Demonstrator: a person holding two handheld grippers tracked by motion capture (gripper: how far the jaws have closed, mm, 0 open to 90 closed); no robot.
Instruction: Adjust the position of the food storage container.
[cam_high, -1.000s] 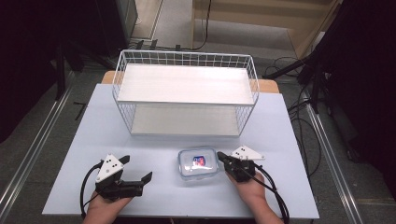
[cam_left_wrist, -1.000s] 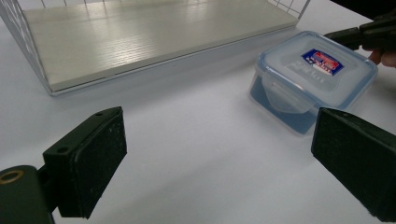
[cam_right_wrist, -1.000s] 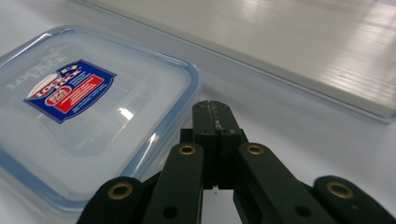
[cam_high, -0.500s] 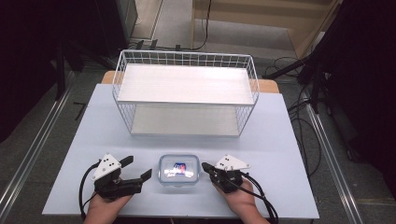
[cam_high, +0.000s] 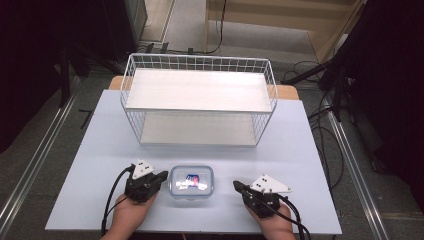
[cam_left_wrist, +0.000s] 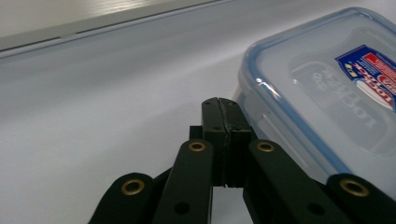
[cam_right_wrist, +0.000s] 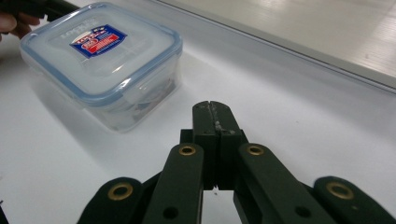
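Lidded container (cam_high: 191, 182) on table, left gripper (cam_high: 161, 177) beside it, right gripper (cam_high: 237, 186) apart, jaws closed.

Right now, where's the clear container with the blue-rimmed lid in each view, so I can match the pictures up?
High view: container low centre on the table, between the grippers.
Left gripper view: right side, beside the shut jaws.
Right gripper view: upper left, beyond the shut jaws.
Shared landmark: the red and blue label on its lid.
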